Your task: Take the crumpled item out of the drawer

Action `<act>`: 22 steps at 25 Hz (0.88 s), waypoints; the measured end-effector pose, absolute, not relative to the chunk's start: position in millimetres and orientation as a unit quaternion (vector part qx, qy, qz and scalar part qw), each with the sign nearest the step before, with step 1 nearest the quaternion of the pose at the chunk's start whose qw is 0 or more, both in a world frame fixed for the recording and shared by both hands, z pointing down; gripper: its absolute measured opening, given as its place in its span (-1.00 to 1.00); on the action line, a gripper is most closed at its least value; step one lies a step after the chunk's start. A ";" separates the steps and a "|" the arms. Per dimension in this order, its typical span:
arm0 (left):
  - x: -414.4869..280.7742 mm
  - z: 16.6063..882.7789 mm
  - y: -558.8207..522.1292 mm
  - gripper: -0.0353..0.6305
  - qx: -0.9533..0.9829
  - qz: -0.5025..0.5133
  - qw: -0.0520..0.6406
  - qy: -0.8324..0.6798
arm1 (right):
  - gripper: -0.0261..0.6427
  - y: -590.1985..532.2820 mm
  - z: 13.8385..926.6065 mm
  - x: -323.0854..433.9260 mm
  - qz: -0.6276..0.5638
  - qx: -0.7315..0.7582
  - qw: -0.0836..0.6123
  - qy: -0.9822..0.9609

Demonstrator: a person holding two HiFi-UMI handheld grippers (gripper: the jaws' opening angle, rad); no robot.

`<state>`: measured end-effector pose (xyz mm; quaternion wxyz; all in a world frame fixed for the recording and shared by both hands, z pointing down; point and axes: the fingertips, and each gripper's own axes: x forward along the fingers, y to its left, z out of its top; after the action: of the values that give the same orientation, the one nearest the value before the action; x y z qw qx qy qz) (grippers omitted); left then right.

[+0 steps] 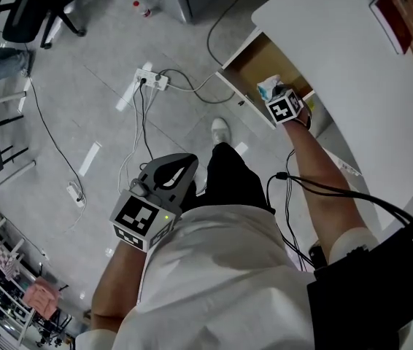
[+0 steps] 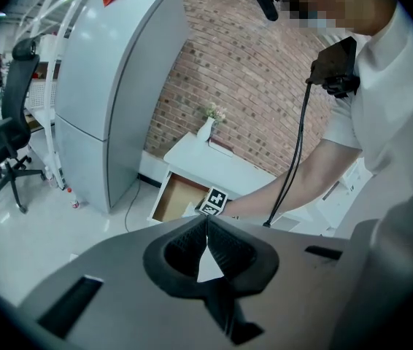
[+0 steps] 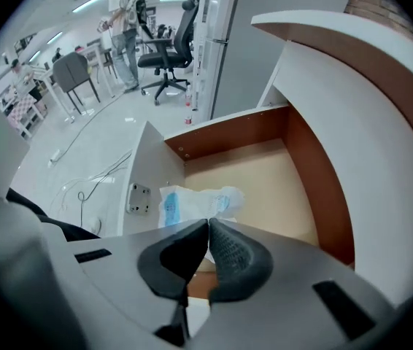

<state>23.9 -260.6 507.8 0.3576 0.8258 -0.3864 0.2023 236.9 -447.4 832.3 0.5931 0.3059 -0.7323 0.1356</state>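
The crumpled item (image 3: 195, 199) is a white plastic bag with blue print. It lies at the front left corner of the open wooden drawer (image 3: 265, 173), against its white front panel. My right gripper (image 3: 208, 223) reaches into the drawer, its jaws pressed together on the bag's near edge. From the head view the bag (image 1: 268, 87) shows just past the right gripper (image 1: 273, 95), inside the drawer (image 1: 239, 97). My left gripper (image 1: 190, 160) hangs by the person's hip, shut with nothing in it. In its own view the left gripper (image 2: 206, 221) points toward the drawer (image 2: 174, 199) from a distance.
The drawer belongs to a curved white desk (image 1: 338, 64). Power strips and cables (image 1: 152, 79) lie on the grey floor left of the drawer. A shoe (image 1: 221, 130) stands just below the drawer front. A grey cabinet (image 2: 112, 86) stands left of the desk.
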 end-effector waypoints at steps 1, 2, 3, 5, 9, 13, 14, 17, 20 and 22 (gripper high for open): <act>21.8 502.4 -256.4 -0.82 0.827 0.201 0.355 -0.386 | -0.83 -443.3 825.5 235.7 0.137 0.307 0.591 -0.733; 19.6 497.3 -251.8 -0.82 0.829 0.200 0.352 -0.386 | -0.83 -439.1 818.7 234.8 0.139 0.307 0.590 -0.734; 17.5 492.5 -247.2 -0.82 0.830 0.198 0.350 -0.387 | -0.83 -434.9 812.0 233.9 0.141 0.308 0.588 -0.734; 13.0 483.6 -237.7 -0.82 0.832 0.193 0.346 -0.388 | -0.83 -426.7 798.2 231.6 0.146 0.310 0.583 -0.737; 1.3 467.0 -218.4 -0.82 0.835 0.183 0.337 -0.394 | -0.83 -410.0 769.5 221.9 0.148 0.310 0.573 -0.744; -7.8 449.6 -197.0 -0.82 0.841 0.175 0.326 -0.395 | -0.83 -388.8 742.1 213.9 0.151 0.310 0.566 -0.749; -10.0 445.3 -191.8 -0.82 0.842 0.174 0.322 -0.396 | -0.83 -383.2 735.1 211.8 0.150 0.309 0.564 -0.751; -19.4 433.3 -176.3 -0.82 0.845 0.169 0.314 -0.398 | -0.83 -362.1 716.4 205.9 0.157 0.305 0.562 -0.752; -30.6 420.3 -159.5 -0.82 0.849 0.162 0.306 -0.400 | -0.83 -335.4 697.5 201.0 0.173 0.303 0.566 -0.747; -37.1 411.6 -148.7 -0.82 0.852 0.158 0.299 -0.399 | -0.83 -321.1 680.7 192.2 0.174 0.302 0.557 -0.754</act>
<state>-37.1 -148.7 411.6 0.2994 0.8521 -0.3989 0.1584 192.2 -321.1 680.7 0.5565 0.3016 -0.7544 0.1737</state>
